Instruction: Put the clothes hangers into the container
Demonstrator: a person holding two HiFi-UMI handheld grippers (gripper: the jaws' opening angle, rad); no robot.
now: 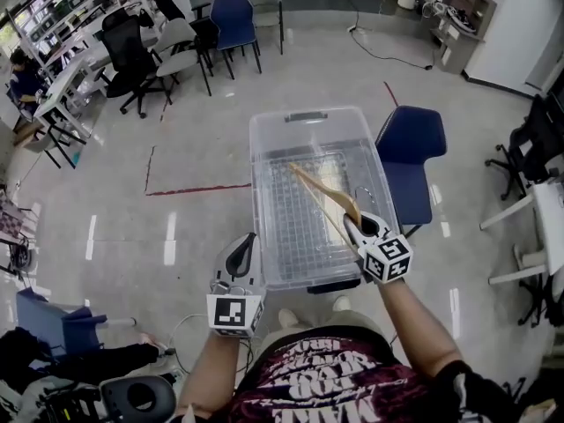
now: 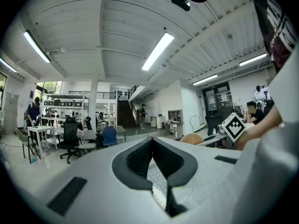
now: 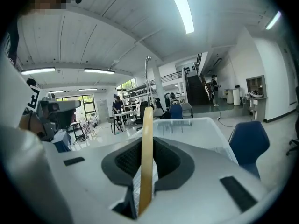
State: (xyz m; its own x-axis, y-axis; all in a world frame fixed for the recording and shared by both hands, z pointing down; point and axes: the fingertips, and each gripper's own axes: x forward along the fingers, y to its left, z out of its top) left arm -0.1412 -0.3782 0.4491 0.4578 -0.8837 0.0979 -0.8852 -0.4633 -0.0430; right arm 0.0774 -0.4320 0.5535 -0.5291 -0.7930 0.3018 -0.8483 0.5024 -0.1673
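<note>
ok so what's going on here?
A person works two handheld grippers over an open clear plastic container. The right gripper is shut on a wooden hanger and holds it slantwise over the container. The left gripper is shut and empty, at the container's near left corner. No other hanger shows inside.

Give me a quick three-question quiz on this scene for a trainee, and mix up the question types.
1. True or false: the right hand-held gripper is shut on a wooden hanger.
2. Where is that hanger? A) lying on the floor B) held over the clear container C) hung on a chair back
3. Fill in: the left hand-held gripper holds ____.
Key: 1 true; 2 B; 3 nothing.
</note>
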